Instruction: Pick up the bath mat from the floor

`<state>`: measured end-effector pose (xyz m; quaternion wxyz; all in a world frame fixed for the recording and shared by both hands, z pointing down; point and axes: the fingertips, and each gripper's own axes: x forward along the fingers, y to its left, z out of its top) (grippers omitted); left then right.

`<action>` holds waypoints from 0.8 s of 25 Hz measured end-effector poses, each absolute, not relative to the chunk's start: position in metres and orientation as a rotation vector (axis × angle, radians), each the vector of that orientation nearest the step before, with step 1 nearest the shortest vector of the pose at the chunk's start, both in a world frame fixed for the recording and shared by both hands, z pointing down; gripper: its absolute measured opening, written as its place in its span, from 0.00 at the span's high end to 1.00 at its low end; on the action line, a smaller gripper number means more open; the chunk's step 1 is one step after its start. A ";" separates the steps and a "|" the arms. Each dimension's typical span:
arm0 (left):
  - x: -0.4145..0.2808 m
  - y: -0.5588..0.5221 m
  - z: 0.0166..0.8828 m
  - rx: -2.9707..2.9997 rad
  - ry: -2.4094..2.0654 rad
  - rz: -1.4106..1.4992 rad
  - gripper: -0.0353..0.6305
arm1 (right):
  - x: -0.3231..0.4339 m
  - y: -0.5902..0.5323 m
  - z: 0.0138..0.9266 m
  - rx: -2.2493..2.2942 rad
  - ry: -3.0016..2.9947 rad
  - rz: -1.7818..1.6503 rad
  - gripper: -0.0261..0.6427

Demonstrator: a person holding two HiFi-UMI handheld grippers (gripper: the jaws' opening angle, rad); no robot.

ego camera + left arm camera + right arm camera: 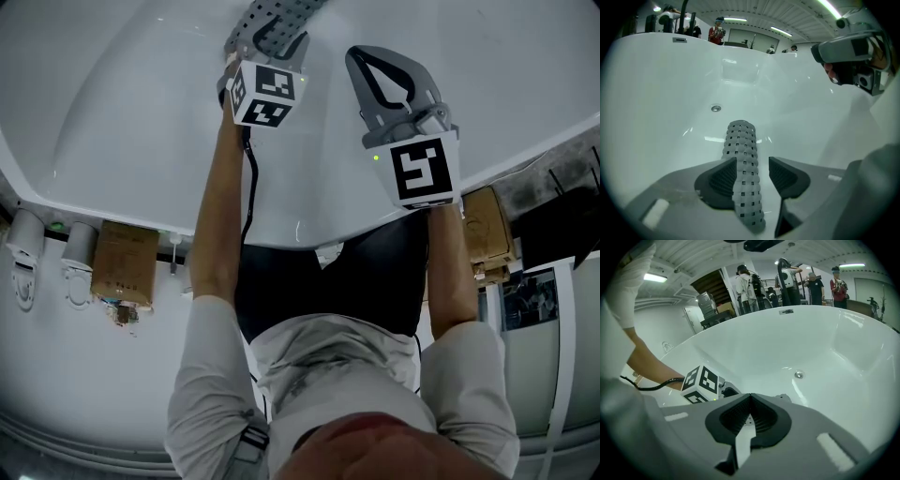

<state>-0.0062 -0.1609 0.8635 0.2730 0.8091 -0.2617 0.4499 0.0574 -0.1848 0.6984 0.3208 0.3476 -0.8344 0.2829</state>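
The bath mat (743, 154) is a grey perforated sheet rolled into a tube, and it lies on the floor of a white bathtub (112, 122). My left gripper (752, 161) reaches down into the tub with the roll between its jaws. The roll rests against the left pad, and a gap shows at the right pad, so the jaws stand open. In the head view the mat (267, 11) shows at the top edge, just past the left gripper (278, 42). My right gripper (386, 66) hangs over the tub beside it, shut (750, 397) with nothing in it.
The tub's drain (716, 108) lies beyond the mat. Cardboard boxes (127, 262) (487, 225) sit on the floor outside the tub's near rim, on both sides of the person's legs. Several people (747, 287) stand past the far rim.
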 end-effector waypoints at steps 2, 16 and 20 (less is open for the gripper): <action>-0.009 -0.162 0.873 2.171 -0.715 1.231 0.63 | 0.058 -0.185 0.703 0.903 -2.182 0.750 0.96; -0.017 -0.161 0.962 2.062 -0.694 1.319 0.30 | 0.060 -0.190 0.749 0.862 -2.144 0.780 0.96; -0.011 -0.168 0.977 2.033 -0.693 1.304 0.19 | 0.060 -0.187 0.753 0.851 -2.142 0.777 0.96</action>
